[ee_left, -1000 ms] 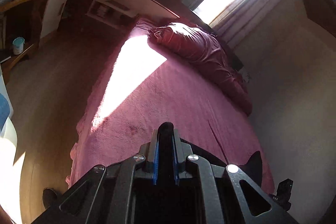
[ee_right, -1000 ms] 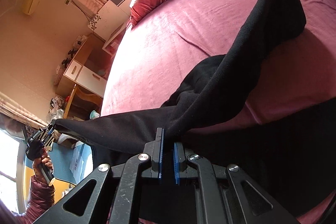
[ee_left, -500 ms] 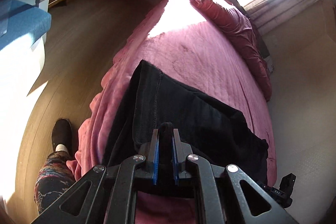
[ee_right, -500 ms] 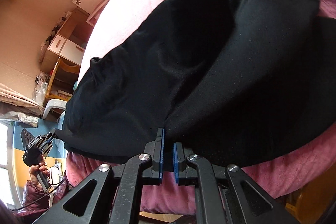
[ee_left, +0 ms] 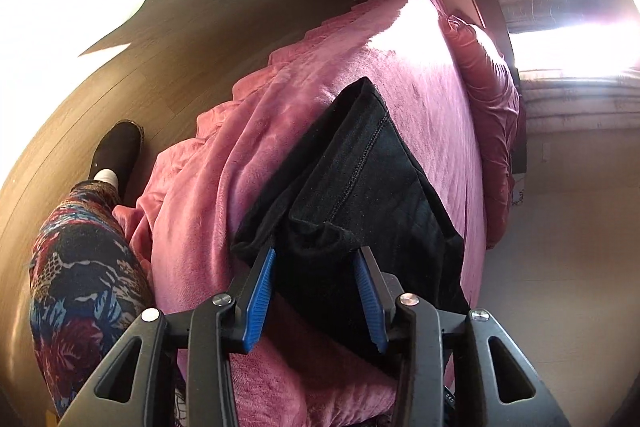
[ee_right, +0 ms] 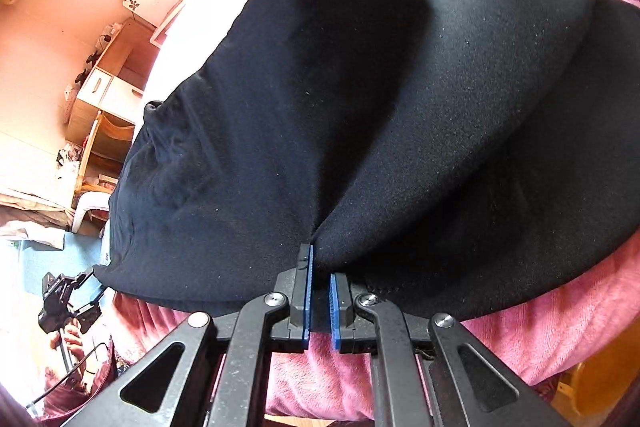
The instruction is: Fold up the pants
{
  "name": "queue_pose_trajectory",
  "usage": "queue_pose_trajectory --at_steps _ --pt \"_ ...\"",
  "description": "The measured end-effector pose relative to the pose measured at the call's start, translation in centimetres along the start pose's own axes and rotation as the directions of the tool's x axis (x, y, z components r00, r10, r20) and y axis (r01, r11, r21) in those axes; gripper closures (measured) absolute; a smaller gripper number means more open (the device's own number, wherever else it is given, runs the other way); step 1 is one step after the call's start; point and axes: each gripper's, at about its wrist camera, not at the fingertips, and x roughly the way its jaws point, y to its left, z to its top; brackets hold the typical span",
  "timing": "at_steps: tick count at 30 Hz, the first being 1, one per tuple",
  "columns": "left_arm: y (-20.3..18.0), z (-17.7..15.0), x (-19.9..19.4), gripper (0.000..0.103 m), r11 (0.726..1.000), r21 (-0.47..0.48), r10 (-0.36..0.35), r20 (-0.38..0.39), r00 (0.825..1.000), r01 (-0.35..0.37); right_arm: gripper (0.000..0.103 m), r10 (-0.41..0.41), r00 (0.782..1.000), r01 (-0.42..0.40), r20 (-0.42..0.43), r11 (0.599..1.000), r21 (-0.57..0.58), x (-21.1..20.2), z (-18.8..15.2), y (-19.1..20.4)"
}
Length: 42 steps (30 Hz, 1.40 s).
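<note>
Black pants [ee_left: 372, 183] lie across the near end of a pink bed [ee_left: 420, 75]. In the left wrist view my left gripper [ee_left: 316, 267] is open, its blue pads on either side of the pants' near corner, which rests on the bed. In the right wrist view the pants [ee_right: 380, 99] fill most of the frame, bulging up in soft folds. My right gripper [ee_right: 320, 267] is shut on the near edge of the pants, with the cloth pinched between the fingertips. The left gripper also shows in the right wrist view [ee_right: 68, 301], far left, at the pants' other end.
A dark pink duvet [ee_left: 492, 107] is bunched along the bed's far side under a bright window. My patterned leg and black shoe [ee_left: 116, 151] stand on the wooden floor left of the bed. A wooden desk and drawers [ee_right: 108, 95] stand by the wall.
The pants were held up and stretched between both grippers, then lowered onto the bed. My left gripper has opened and let go of its corner. The right gripper stays shut.
</note>
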Motion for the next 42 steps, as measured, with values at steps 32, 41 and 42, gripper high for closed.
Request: queue_pose_trajectory --at_steps 32,41,42 --pt "-7.3 2.1 -0.8 0.096 0.962 0.273 -0.019 0.082 0.996 -0.004 0.096 0.034 0.998 -0.031 0.058 0.998 -0.059 -4.5 -0.9 1.1" --pt "-0.8 0.8 2.3 0.095 0.964 0.202 0.178 0.0 0.984 -0.174 0.096 -0.039 0.999 0.038 -0.017 0.997 -0.064 -0.7 -2.2 0.2" --pt "-0.9 0.8 2.6 0.095 0.961 0.207 0.19 -0.004 0.982 -0.185 0.096 -0.044 0.999 0.042 -0.024 0.997 -0.065 -0.3 -2.1 0.0"
